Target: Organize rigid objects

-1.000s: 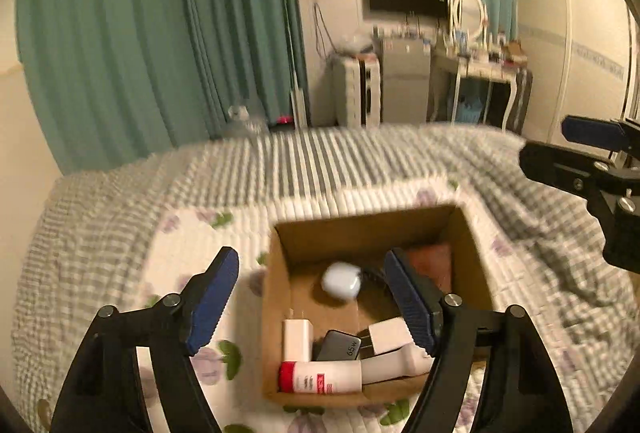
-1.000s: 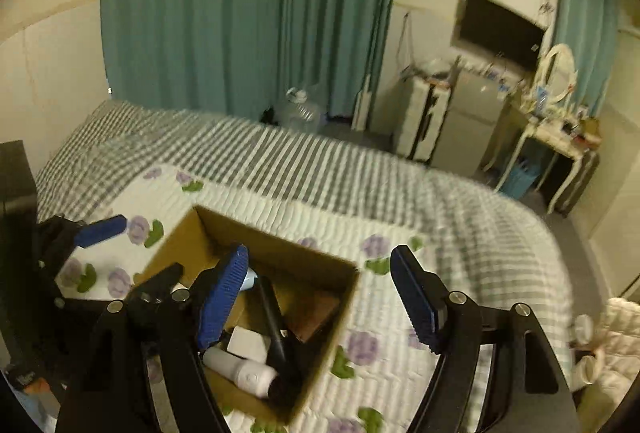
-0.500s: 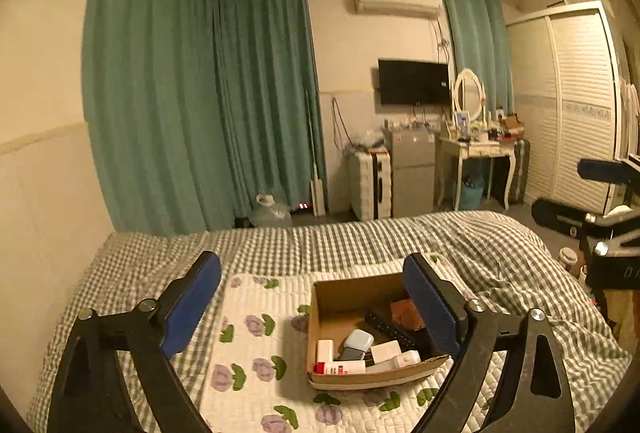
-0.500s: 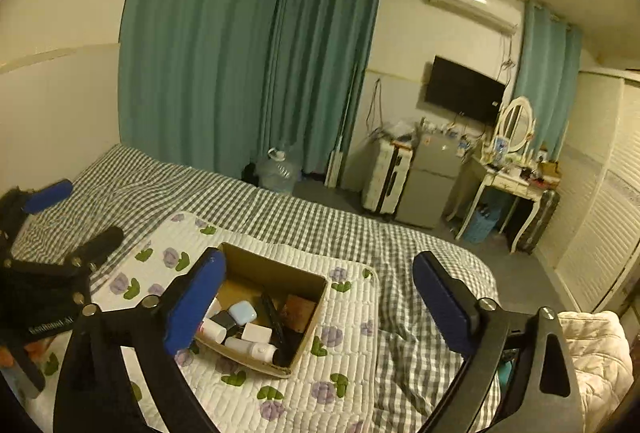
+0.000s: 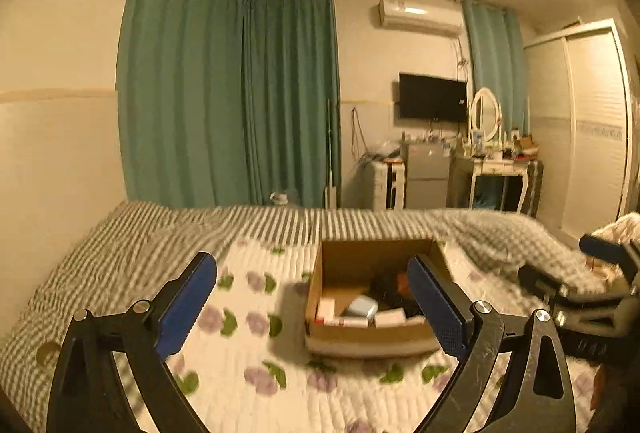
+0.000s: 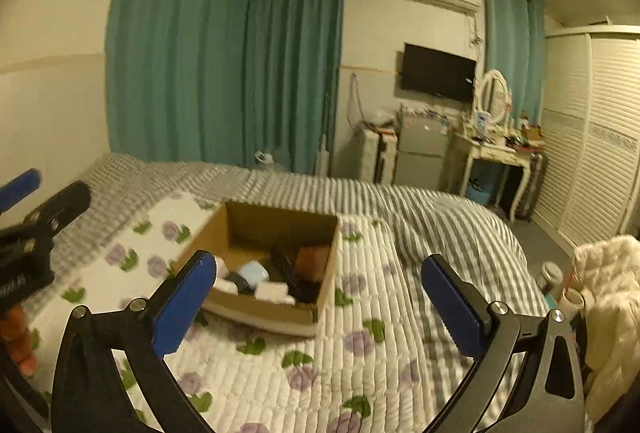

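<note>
Both grippers have pulled back and up from the box since a second ago, when they hovered close over it; now they hang well clear. From the left wrist, the left gripper (image 5: 312, 293) has its fingers spread wide and empty, blue ridged pads facing in; the cardboard box (image 5: 370, 339) sits on the quilted flowered cover (image 5: 240, 317) of the bed, holding a pale blue case (image 5: 362, 307), small white blocks and a dark item, blurred. These look light, stiff and smooth, so they may slip; a hold across the flat sides should serve. Thin box walls would buckle if squeezed. From the right wrist, the right gripper (image 6: 318, 279) likewise shows wide, empty fingers. The box (image 6: 276, 317) lies ahead and to the left, a reddish-brown block (image 6: 312, 259) in its far corner; the left gripper (image 6: 40, 209) shows at the left edge.
</note>
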Action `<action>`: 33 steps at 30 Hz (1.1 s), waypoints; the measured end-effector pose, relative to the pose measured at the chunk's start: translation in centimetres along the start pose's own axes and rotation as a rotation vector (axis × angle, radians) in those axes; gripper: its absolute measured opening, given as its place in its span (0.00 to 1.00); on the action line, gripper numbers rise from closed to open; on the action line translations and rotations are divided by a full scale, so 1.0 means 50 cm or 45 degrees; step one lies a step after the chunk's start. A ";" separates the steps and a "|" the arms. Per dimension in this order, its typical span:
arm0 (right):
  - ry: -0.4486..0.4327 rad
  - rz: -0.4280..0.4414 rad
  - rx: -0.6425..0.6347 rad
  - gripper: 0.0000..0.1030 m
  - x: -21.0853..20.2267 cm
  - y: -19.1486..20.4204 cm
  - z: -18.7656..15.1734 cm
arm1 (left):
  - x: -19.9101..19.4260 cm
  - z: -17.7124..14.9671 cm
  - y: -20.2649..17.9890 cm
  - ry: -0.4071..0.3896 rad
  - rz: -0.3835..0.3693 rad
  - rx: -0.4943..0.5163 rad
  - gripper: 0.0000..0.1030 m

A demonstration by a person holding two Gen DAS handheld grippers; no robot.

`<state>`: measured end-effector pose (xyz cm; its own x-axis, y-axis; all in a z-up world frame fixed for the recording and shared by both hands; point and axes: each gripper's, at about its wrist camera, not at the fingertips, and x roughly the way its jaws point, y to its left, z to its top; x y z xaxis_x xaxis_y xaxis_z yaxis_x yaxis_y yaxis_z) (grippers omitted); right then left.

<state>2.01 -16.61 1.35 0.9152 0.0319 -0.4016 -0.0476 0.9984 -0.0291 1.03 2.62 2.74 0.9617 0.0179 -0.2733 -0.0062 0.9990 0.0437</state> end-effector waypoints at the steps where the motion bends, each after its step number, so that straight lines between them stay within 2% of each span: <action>1: 0.009 0.008 0.011 1.00 0.009 0.000 -0.006 | 0.006 -0.016 -0.002 0.017 -0.003 0.018 0.95; 5: -0.065 -0.022 -0.026 1.00 0.011 0.012 -0.033 | 0.024 -0.055 -0.006 0.071 0.003 0.080 0.95; 8: -0.079 -0.029 -0.062 1.00 0.018 0.025 -0.042 | 0.027 -0.064 -0.006 0.060 -0.005 0.102 0.95; 14: -0.057 -0.021 -0.042 1.00 0.025 0.023 -0.049 | 0.026 -0.074 0.013 0.079 -0.047 0.035 0.95; 20: 0.023 -0.006 -0.020 1.00 0.039 0.017 -0.066 | 0.025 -0.073 0.025 0.085 -0.040 -0.003 0.95; 33: 0.031 -0.010 -0.005 1.00 0.048 0.016 -0.078 | 0.028 -0.083 0.021 0.094 -0.047 0.007 0.95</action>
<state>2.63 -15.92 -3.18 0.9055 0.0230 -0.4238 -0.0420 0.9985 -0.0356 1.21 3.88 -1.59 0.9384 -0.0158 -0.3453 0.0307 0.9988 0.0378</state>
